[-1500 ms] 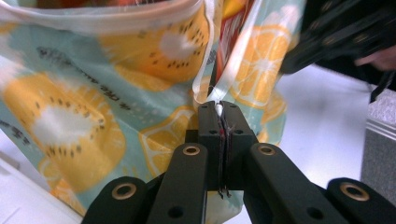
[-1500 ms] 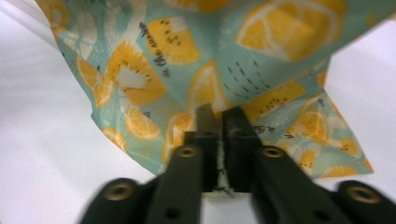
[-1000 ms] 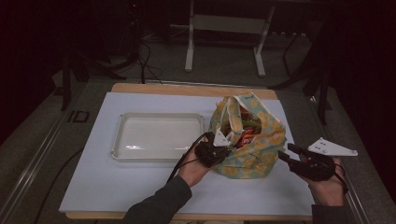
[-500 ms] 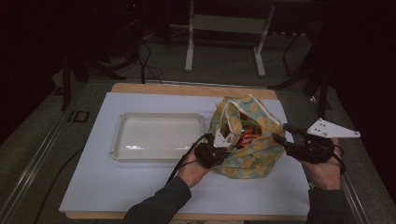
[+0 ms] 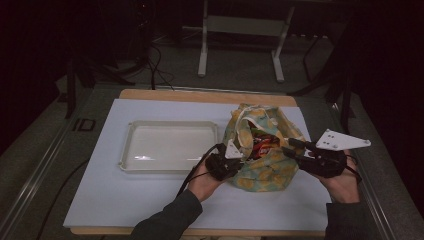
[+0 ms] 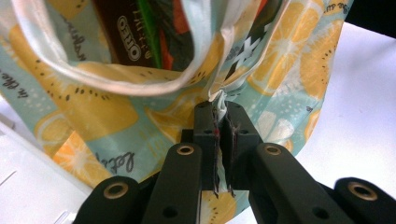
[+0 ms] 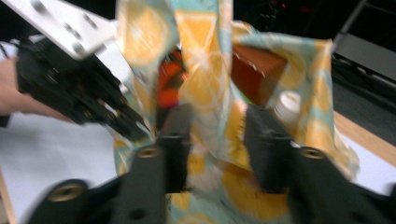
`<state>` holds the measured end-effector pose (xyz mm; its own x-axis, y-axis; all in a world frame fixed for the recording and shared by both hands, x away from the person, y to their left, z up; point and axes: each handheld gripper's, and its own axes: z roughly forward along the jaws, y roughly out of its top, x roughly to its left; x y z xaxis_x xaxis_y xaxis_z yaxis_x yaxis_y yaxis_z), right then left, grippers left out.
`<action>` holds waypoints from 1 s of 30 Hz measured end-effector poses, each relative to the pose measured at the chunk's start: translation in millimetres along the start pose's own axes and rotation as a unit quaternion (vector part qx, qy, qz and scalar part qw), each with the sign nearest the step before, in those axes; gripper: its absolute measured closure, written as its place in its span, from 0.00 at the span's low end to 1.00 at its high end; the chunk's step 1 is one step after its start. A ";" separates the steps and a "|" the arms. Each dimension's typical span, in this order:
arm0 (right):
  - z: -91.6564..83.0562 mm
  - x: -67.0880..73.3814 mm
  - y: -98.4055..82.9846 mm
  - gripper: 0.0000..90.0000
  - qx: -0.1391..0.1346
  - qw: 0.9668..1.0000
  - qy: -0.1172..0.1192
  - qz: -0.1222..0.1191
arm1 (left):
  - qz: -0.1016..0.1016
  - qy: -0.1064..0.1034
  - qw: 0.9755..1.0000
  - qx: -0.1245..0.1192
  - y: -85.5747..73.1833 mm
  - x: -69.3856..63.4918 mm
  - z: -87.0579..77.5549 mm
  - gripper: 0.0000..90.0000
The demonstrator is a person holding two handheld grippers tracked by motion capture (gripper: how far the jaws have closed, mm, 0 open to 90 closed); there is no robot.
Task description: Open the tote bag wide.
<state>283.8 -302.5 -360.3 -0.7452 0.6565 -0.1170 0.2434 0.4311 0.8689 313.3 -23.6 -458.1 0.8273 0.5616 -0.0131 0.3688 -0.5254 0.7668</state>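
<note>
Your left claw (image 6: 219, 135) is already clamped on the fruit-print bag's (image 5: 262, 165) near rim at centre frame, while the right claw (image 7: 219, 140), just closing, straddles the opposite rim fold without pinching it yet.

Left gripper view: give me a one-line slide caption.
Left gripper pinched shut on the rim of the orange-print fabric bag, an Oreo pack visible inside.
</note>
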 end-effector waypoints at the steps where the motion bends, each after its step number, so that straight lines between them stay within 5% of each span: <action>1: 0.0 -0.5 -2.1 0.81 0.003 1.000 -0.003 0.000 | -0.001 0.000 1.000 -0.001 -0.4 0.5 -0.3 0.93; 8: -5.6 2.0 -10.3 0.99 0.009 1.000 -0.016 -0.007 | -0.008 0.002 1.000 0.000 -3.8 4.6 -0.4 0.92; 23: -16.9 -0.8 -47.9 1.00 0.063 0.997 -0.053 -0.014 | -0.012 0.009 1.000 -0.005 -6.1 7.8 -2.3 0.89; 30: -31.2 -6.2 -54.3 1.00 0.051 0.995 -0.083 -0.004 | -0.013 0.016 1.000 -0.002 -7.3 9.2 -2.4 0.87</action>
<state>255.8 -349.4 -391.8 -0.6372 0.7418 -0.2093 0.3059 0.4927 0.8147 317.2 -13.0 -462.3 0.8034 0.5953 -0.0137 0.3891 -0.5074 0.7689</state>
